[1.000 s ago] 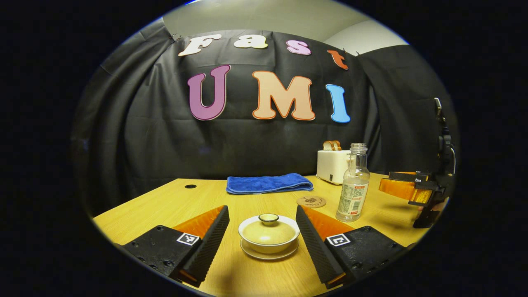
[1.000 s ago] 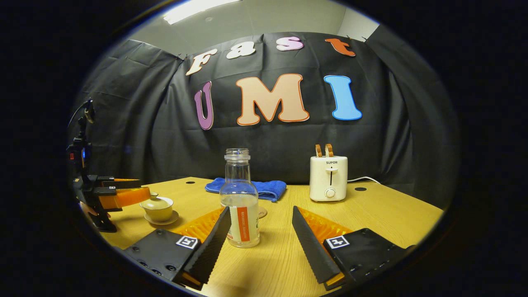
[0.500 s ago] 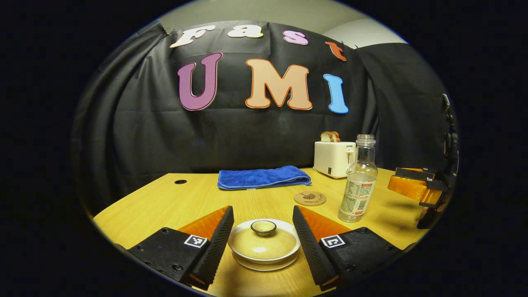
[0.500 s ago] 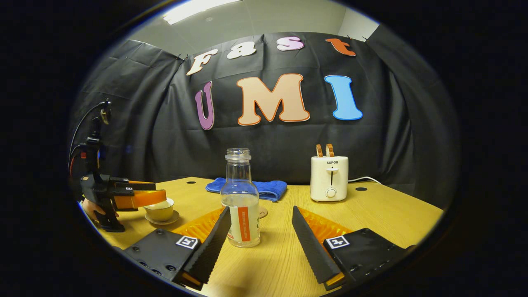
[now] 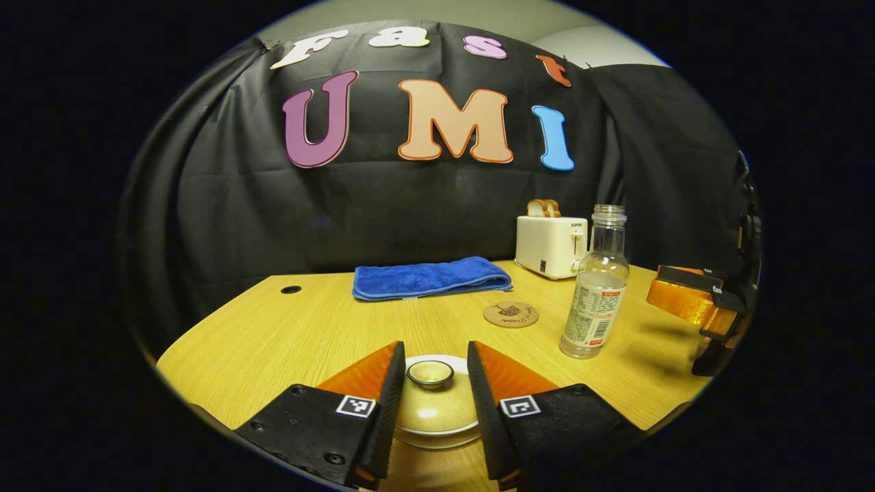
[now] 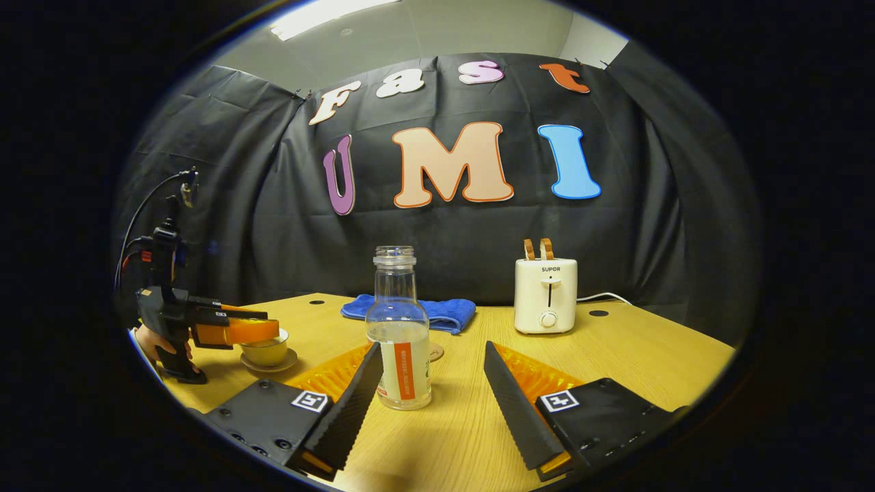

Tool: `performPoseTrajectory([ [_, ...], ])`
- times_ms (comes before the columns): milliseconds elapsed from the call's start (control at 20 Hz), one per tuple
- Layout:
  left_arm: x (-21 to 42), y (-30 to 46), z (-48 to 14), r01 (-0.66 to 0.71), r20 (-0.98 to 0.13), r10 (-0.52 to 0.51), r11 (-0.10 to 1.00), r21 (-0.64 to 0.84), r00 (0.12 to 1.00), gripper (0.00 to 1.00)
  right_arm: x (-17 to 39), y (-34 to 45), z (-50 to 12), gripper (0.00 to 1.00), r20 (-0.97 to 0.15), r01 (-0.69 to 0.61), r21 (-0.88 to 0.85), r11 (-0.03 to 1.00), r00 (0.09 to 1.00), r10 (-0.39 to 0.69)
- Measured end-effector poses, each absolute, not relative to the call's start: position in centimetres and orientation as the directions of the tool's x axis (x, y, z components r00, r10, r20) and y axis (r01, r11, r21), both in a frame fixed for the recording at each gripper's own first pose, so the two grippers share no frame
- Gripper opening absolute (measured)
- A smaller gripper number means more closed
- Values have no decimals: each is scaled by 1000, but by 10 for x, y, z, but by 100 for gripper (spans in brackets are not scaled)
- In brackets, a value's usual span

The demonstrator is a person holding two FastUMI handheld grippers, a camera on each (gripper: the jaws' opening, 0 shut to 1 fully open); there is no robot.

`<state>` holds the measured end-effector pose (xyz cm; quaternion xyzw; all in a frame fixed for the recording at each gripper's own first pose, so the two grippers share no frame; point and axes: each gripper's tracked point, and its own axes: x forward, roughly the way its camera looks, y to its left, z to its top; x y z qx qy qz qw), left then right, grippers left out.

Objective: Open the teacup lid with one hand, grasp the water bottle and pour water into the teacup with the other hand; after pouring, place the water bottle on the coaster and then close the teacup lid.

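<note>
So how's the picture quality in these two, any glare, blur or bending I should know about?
Left gripper view: sharp, with a small bright glint on the teacup lid between the left claw fingers, and the table edge bowed by the fisheye. Right gripper view: a ceiling light glares at top, the bottle is crisp with a soft shadow beside it.

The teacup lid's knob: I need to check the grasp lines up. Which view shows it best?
The left gripper view: the knob sits close up between the left gripper fingers, seen from above. In the right gripper view that gripper covers the teacup top, so the knob is hidden.
</note>
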<state>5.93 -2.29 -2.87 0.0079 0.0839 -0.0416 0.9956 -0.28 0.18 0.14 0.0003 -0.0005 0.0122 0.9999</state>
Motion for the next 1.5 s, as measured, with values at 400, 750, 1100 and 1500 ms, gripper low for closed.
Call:
performPoseTrajectory([
  [400,57,-23,-23,91,-140,-90,996,1,986,29,-3,2,2,93,1,-24,1,1000,1000,24],
  [750,52,-17,-10,65,-47,-65,998,-3,997,28,-6,9,1,93,-1,-71,2,997,997,71],
  [1100,49,-3,-3,22,-2,-22,1000,1,1000,28,-1,29,0,95,-8,-169,6,986,986,169],
  [1500,39,32,-2,-43,1,43,999,4,999,28,28,38,-4,93,-17,-169,6,986,985,169],
])
